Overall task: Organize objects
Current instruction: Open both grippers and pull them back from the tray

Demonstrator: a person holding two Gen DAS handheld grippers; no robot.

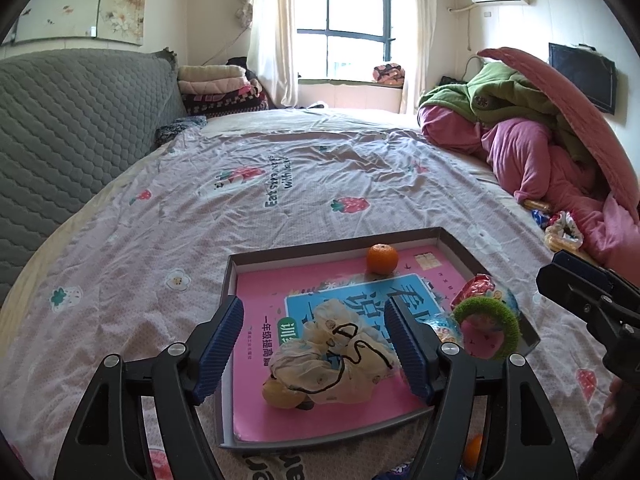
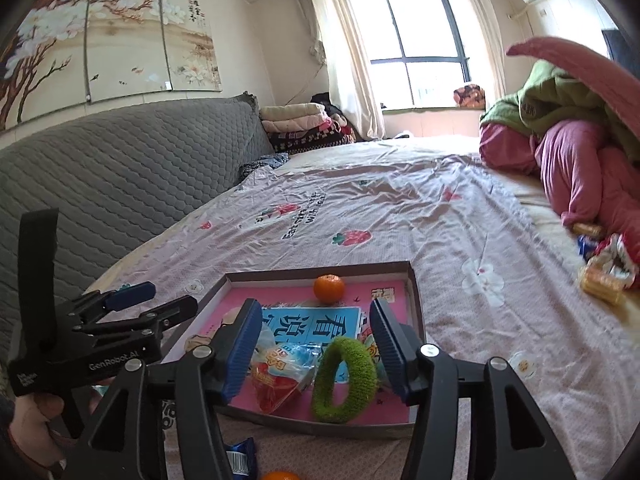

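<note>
I'm over the bed now, both tools aimed down at the shallow cardboard tray [image 1: 230,276] on the strawberry-print bedsheet [image 1: 280,184]. My left gripper [image 1: 318,344] has its blue pads spread wide, and the cream scrunchie [image 1: 340,352] lies between them on the pink book [image 1: 272,308] lining the tray; neither pad touches it, so nothing is held. A yellowish fruit [image 1: 276,394] sits just under the scrunchie's near edge.

On the other side, my right gripper [image 2: 314,350] stands parted too, jaws either side of the fuzzy green ring [image 2: 344,380], which stands on its edge in the tray's near corner, pads clear of it. A red and blue snack packet [image 2: 280,376] lies touching the ring on its left.

The mandarin [image 1: 383,258] rests at the tray's far wall, well apart from both tools. Another orange fruit [image 1: 473,450] sits outside the tray on the sheet, near the front edge. Loose snack packets [image 2: 600,276] lie off to the right beside the pink bedding [image 1: 532,164].
</note>
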